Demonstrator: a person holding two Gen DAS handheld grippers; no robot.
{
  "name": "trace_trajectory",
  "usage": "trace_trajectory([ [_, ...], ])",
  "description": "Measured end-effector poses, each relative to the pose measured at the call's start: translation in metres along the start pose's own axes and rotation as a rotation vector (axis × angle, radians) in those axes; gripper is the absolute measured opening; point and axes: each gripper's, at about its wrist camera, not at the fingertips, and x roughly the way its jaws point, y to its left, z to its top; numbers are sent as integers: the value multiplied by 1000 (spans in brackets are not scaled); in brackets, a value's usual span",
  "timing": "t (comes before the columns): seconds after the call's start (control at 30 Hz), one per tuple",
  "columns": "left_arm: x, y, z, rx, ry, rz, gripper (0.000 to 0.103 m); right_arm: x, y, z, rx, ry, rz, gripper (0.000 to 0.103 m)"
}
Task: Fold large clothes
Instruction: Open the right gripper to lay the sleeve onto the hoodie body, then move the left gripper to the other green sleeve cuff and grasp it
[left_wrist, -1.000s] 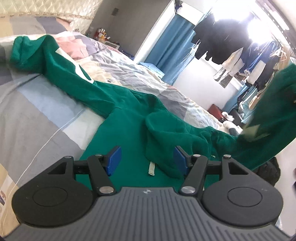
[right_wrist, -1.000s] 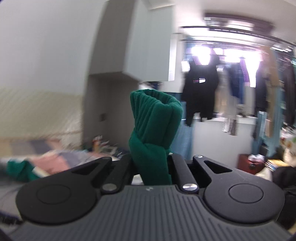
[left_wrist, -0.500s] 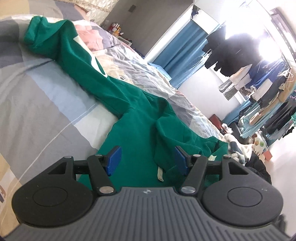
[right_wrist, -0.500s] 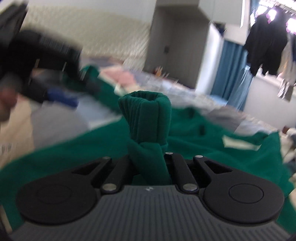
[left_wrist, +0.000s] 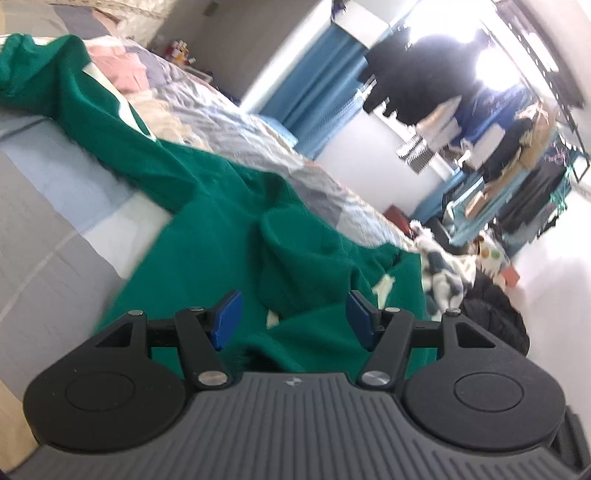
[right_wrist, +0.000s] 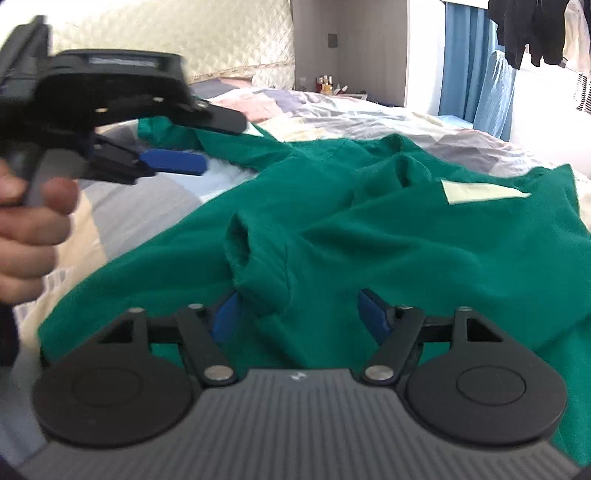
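R gripper (right_wrist: 297, 314) jaws opening, cuff between | L gripper (left_wrist: 291, 317) spread, empty | risk: green garment (right_wrist: 369, 240) sleeve slides off bed (right_wrist: 129, 206) edge.

The right gripper (right_wrist: 299, 314) points down at a green sweatshirt (right_wrist: 369, 240) spread over a patchwork-quilted bed (right_wrist: 424, 122). Its jaws are opening, blue pads apart, with a bunched fold of the sweatshirt between them but not pressed. A pale label (right_wrist: 476, 192) lies on the sweatshirt beyond the fold. Up and left of the sweatshirt, a person's hand (right_wrist: 29, 221) holds the left gripper (right_wrist: 173, 162) above the bed, a blue pad showing. Bottles (right_wrist: 325, 83) stand beyond the sweatshirt, beside a blue curtain (right_wrist: 476, 74).
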Motion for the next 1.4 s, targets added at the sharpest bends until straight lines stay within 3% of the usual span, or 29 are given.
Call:
trace_trajectory([
  [0.2, 3, -31, -23, 105, 32, 40, 67, -27, -20, -5, 108, 6, -108, 78],
  [0.33, 7, -45, -35, 153, 54, 70, 67, -43, -43, -4, 232, -55, -163, 78],
  [0.47, 18, -50, -44, 195, 86, 99, 67, -46, -53, -4, 252, -98, -196, 78],
  [0.83, 57, -41, -64, 267, 214, 224, 67, 3, -91, -6, 350, -72, -212, 78],
  [1.0, 70, -35, -72, 283, 255, 267, 67, 32, -106, -19, 382, -16, -229, 78],
  [1.4, 72, -30, -71, 247, 257, 264, 67, 44, -107, -32, 355, 0, -226, 78],
])
